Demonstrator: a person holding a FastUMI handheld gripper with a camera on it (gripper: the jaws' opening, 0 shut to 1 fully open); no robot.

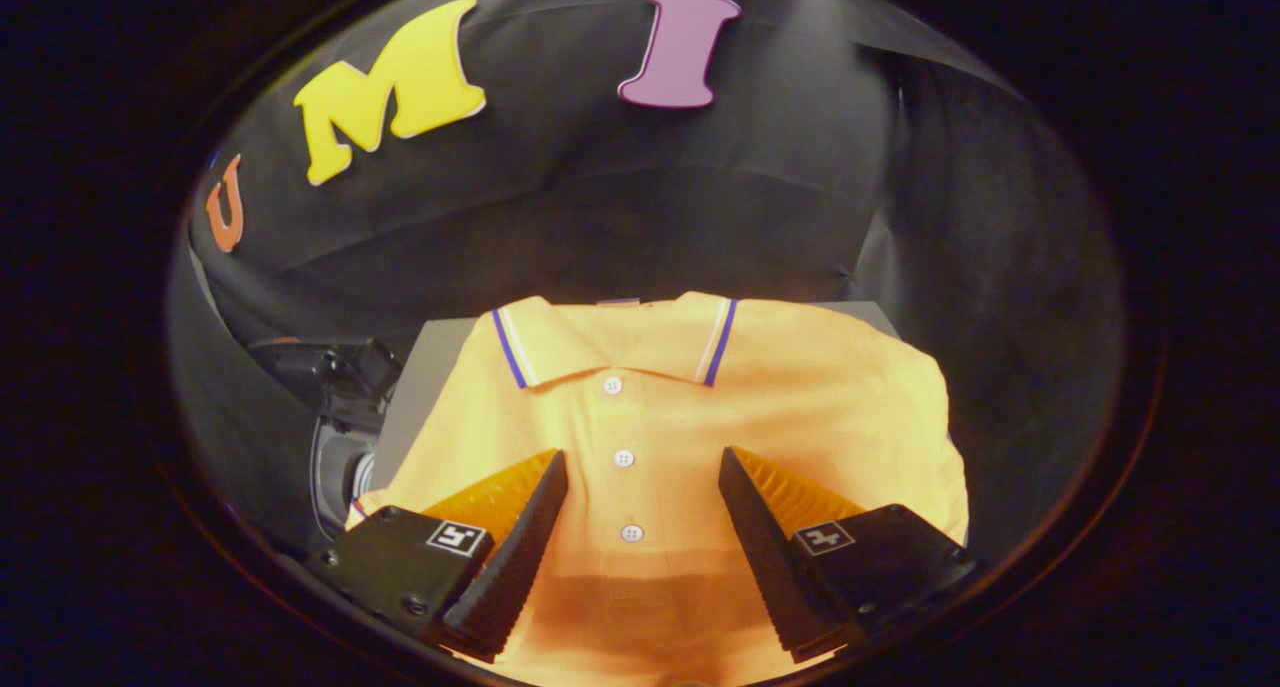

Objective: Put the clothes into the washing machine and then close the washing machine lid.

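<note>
Well, the biggest thing here is the orange polo shirt [800, 407], spread flat, front up, over a grey surface [425, 387] whose bare part shows past its left shoulder. Its collar [615, 342] — trimmed with white and blue stripes — lies at the far side, near the black cloth wall. To the left, beside the grey surface, sits a dark machine part with a round opening [335, 462]; I cannot tell what it is. The gripper [643, 467] hangs over the shirt's chest, fingers spread wide, holding nothing — three white buttons [624, 458] run in a line between them.
</note>
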